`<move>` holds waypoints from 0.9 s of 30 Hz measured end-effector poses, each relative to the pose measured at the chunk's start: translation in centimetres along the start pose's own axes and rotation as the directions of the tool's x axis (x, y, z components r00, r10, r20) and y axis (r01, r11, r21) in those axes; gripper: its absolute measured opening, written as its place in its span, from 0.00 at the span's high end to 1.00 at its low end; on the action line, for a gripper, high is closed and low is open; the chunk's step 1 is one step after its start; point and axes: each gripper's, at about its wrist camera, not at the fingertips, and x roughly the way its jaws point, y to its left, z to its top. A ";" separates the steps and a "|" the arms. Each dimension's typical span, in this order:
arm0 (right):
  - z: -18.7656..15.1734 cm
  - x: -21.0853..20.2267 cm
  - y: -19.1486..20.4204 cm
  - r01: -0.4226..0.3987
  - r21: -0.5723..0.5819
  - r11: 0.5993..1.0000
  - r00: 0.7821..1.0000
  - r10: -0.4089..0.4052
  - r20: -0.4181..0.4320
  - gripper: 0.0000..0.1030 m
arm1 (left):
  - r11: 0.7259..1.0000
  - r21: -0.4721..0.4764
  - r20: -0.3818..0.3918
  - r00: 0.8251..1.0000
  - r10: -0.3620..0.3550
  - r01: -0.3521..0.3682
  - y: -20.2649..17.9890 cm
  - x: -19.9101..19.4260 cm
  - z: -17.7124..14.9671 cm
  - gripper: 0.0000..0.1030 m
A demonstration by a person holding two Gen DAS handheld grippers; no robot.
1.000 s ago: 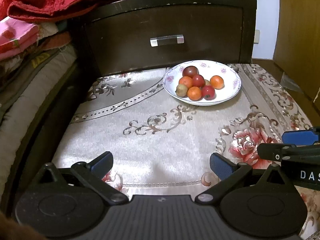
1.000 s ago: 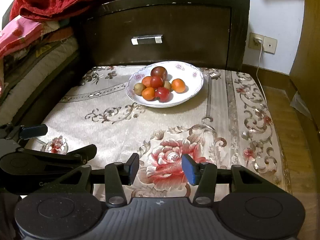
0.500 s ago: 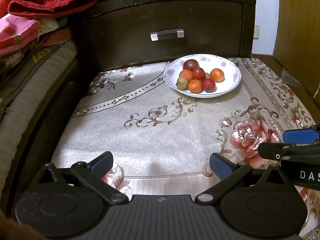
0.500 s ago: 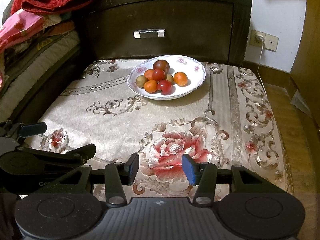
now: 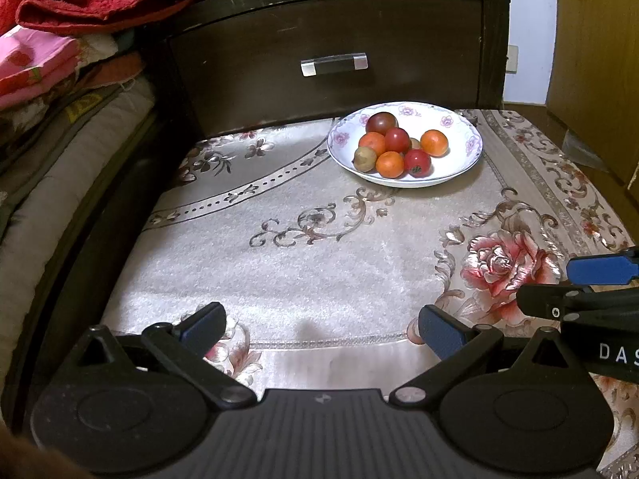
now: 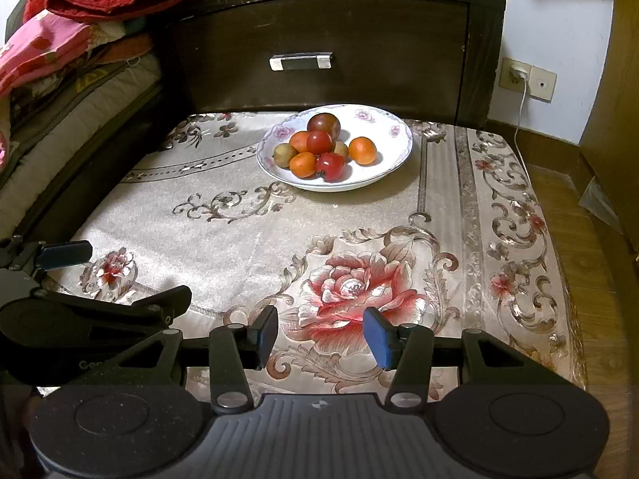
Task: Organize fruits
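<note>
A floral cloth [image 6: 247,231] covers the worktop, bare from the near edge up to the white bowl [image 6: 393,159] at the far edge, just before the dark drawer front [image 6: 319,52]. The fruits [image 6: 319,147] sit heaped in that bowl. Since a second ago both views have drawn slightly nearer the bowl. The left gripper [image 5: 321,329] gapes wide and empty; the right gripper [image 6: 321,335] is half open, empty, fruits well ahead of the fingers [image 6: 377,335].
</note>
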 end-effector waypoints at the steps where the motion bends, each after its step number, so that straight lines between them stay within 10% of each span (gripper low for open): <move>1: 0.0 0.0 0.0 0.002 0.000 1.000 1.000 -0.002 0.001 0.56 | 1.000 0.001 0.000 1.000 0.001 -0.001 0.0 0.0 0.0 0.00; 27: -0.5 -0.3 0.8 0.052 -0.042 0.998 0.999 -0.052 0.016 0.56 | 1.000 0.012 0.004 1.000 0.010 -0.010 0.0 -0.1 -0.5 0.00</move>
